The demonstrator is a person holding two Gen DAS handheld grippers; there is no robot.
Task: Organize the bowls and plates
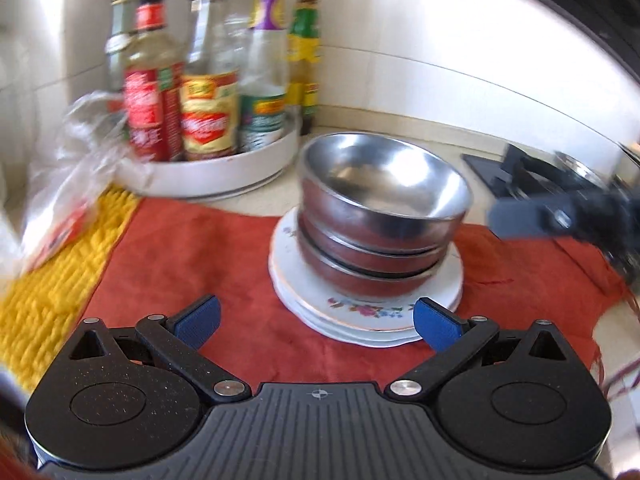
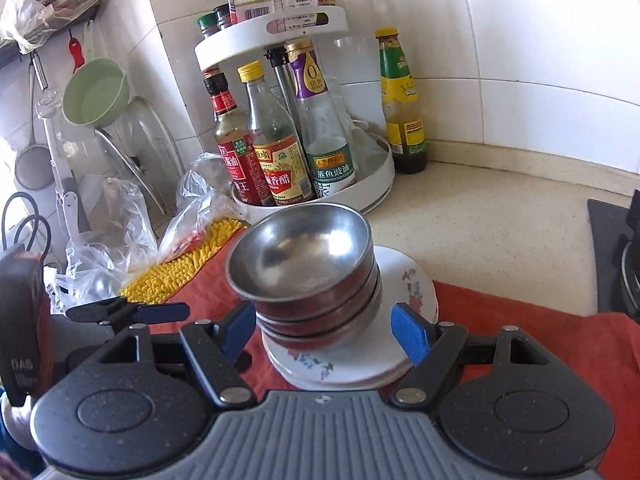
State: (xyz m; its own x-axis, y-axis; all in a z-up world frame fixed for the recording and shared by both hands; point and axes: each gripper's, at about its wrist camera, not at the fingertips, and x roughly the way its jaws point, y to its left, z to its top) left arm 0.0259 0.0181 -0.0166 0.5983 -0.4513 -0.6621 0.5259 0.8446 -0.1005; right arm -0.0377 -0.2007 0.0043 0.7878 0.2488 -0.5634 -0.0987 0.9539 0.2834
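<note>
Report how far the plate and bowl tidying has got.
Done: three nested steel bowls sit stacked on the pile of floral white plates, on the red cloth. In hand: nothing; the left gripper and right gripper are both open. Left: seemingly nothing; no loose dishes are visible.

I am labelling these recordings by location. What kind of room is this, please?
Most likely a home kitchen. Sauce bottles stand on a round rack by a tiled wall, a strainer hangs on the left, and steel bowls sit stacked on plates on the counter.
</note>
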